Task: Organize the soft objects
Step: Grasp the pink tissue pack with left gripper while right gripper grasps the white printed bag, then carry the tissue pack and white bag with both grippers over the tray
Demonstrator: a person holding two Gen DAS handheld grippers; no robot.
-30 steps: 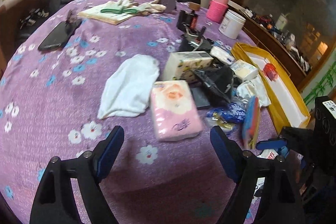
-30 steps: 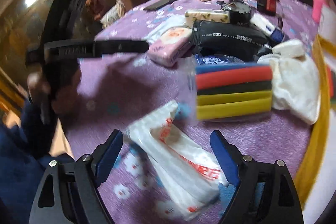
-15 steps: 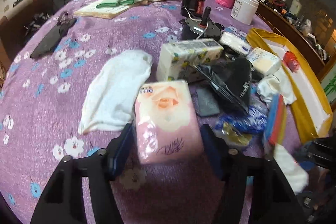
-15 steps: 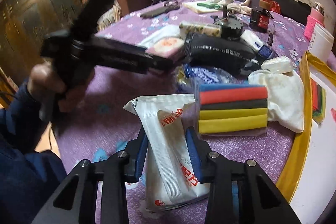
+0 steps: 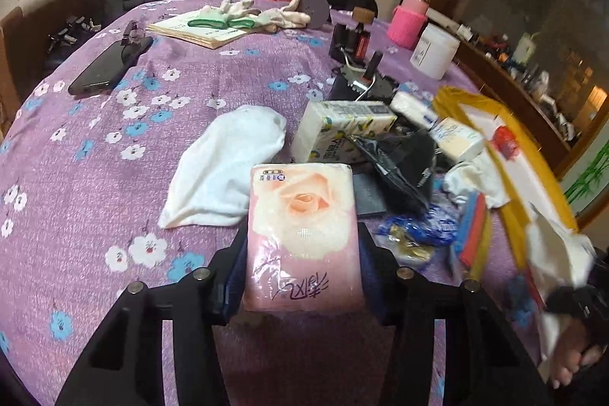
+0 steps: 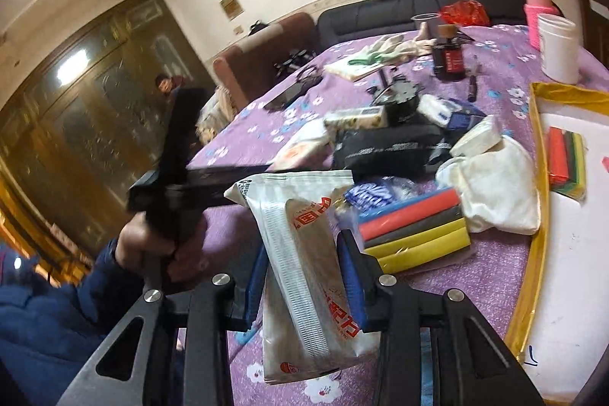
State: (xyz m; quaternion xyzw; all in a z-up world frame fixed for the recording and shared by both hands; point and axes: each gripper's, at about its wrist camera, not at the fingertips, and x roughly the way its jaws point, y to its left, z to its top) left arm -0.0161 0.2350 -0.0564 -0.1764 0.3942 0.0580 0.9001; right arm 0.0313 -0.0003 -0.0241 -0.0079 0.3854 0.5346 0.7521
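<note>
The left gripper (image 5: 302, 276) has its jaws closing on a pink tissue pack (image 5: 302, 230) printed with a rose; the blue pads sit against both long sides of the pack, whose far end reaches out beyond the fingertips over the purple flowered tablecloth (image 5: 114, 147). Just past the pack's far left corner lies a crumpled white cloth (image 5: 224, 166). Straight ahead of the jaws stands a white tissue pack with a yellow pattern (image 5: 342, 128), and to the right of it lies a black pouch (image 5: 403, 162). Further right, a yellow-rimmed tray (image 5: 510, 215) runs along the table's edge.

The right gripper (image 6: 302, 276) pinches a white plastic-wrapped pack with red lettering (image 6: 304, 265), its jaws narrowed on the pack's middle. The pack stands tilted between the pads, its top end rising above the fingertips and its lower end hanging below them, clear of the tablecloth. Just right of the jaws lies a bundle of coloured foam strips (image 6: 415, 230) in a clear wrap, with a white cloth bag (image 6: 495, 185) beyond it against the tray rim. Left of the jaws, a hand (image 6: 148, 246) in a blue sleeve holds the other gripper's handle.
</note>
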